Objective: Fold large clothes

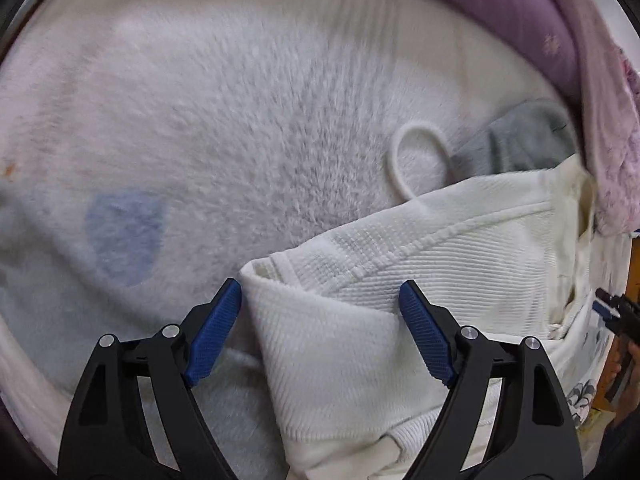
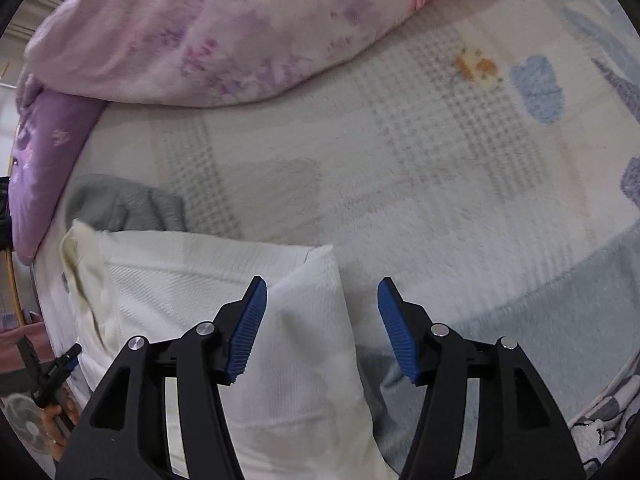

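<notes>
A white ribbed knit garment [image 1: 420, 256] lies folded on a fluffy bed blanket [image 1: 224, 120]. My left gripper [image 1: 320, 300] is open, its blue pads on either side of a folded corner of the garment, not pinching it. A white cord loop [image 1: 416, 160] lies on the blanket beyond the garment. In the right wrist view the same garment [image 2: 192, 280] lies at the lower left. My right gripper [image 2: 322, 300] is open over the garment's right corner, with nothing held between its pads.
A grey cloth [image 1: 516, 140] lies behind the garment, also seen in the right wrist view [image 2: 124, 204]. A purple and pink floral quilt [image 2: 208, 36] is heaped along the far edge of the patterned blanket [image 2: 440, 168]. A fan [image 2: 28, 420] stands beyond the bed's left edge.
</notes>
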A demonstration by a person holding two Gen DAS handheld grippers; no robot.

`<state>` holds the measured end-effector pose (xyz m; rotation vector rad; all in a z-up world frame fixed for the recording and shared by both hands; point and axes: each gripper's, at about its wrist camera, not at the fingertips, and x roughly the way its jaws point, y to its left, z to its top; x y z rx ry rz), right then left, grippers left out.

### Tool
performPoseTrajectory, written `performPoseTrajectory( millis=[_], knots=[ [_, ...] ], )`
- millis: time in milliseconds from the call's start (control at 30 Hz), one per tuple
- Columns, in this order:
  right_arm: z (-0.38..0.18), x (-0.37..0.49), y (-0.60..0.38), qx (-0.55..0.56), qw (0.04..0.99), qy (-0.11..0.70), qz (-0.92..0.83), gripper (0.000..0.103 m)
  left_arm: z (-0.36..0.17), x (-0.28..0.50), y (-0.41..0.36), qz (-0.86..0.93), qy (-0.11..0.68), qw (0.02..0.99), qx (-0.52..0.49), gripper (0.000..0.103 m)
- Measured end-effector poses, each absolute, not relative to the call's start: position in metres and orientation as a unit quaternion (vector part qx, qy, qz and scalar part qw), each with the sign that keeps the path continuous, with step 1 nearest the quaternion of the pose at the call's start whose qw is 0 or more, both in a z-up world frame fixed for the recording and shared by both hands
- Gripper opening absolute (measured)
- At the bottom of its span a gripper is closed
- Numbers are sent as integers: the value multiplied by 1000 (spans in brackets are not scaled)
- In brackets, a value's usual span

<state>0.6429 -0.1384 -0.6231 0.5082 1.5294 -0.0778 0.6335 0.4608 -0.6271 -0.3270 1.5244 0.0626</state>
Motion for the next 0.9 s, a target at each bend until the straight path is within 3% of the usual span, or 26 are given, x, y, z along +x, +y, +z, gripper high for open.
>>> performPoseTrajectory(
  millis=[133,233,300,367,400,633,900],
  knots=[
    [-642,652,-140,238,668,705,-24,55,-631,646,457,31,693,709,-128,77],
    [-649,657,-142,244,662,709,-19,55,-631,657,449,28,694,711,-109,62],
    [-647,659,-141,236,666,707,-15,46,-630,661,443,26,694,713,-94,45],
    [-646,661,-134,233,668,707,0,28,-627,663,433,14,694,715,-85,27],
    [-646,664,-129,225,669,708,2,26,-627,666,428,12,694,716,-78,20],
    [-619,658,-110,160,721,674,17,11,-602,662,400,33,659,751,-10,13],
    [-537,609,-123,174,789,587,55,9,-515,607,388,18,581,813,-25,13]
  ],
)
